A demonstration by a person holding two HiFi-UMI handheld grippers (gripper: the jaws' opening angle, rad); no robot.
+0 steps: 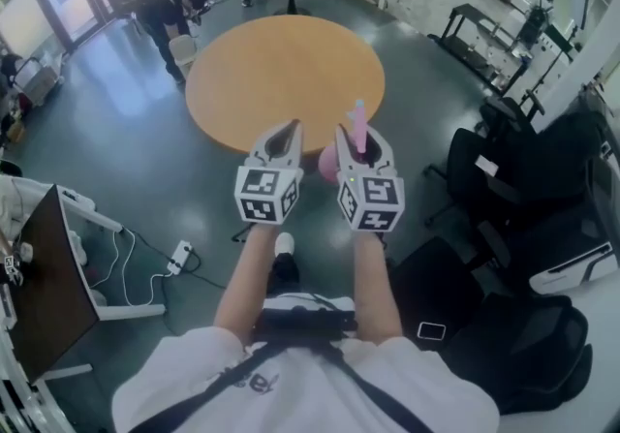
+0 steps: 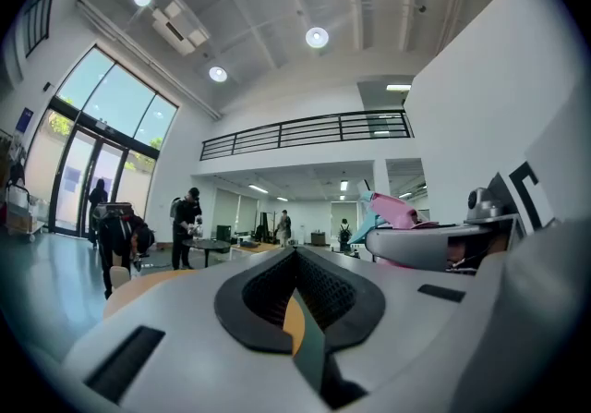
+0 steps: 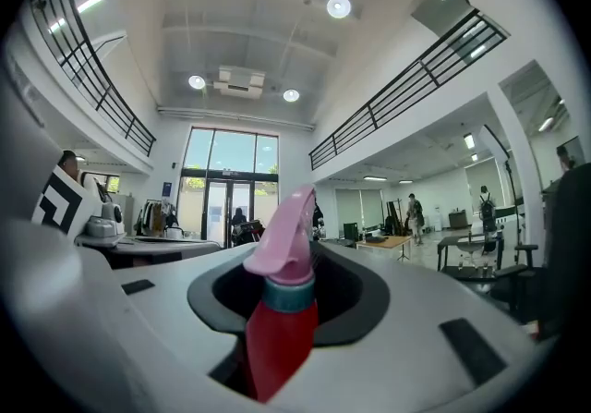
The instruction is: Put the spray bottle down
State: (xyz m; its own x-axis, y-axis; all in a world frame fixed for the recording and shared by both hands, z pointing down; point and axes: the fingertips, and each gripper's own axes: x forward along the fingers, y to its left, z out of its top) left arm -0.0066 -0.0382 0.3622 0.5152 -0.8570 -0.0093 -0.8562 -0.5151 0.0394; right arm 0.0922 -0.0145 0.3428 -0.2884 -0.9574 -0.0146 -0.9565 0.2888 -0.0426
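Right gripper (image 1: 360,142) at centre of the head view, jaws clamped on the red spray bottle (image 3: 282,309), its pink trigger head upright, held in the air at the round orange table's (image 1: 281,73) lower edge, left gripper (image 1: 289,131) just left of it, jaws together, nothing between them.

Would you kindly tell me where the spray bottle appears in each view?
Head view: centre, spray bottle upright in the right gripper, overlapping the round table's near edge.
Left gripper view: right of centre, only its top shows.
Right gripper view: spray bottle bottom centre, between the jaws.
Shared landmark: the right gripper that holds it.
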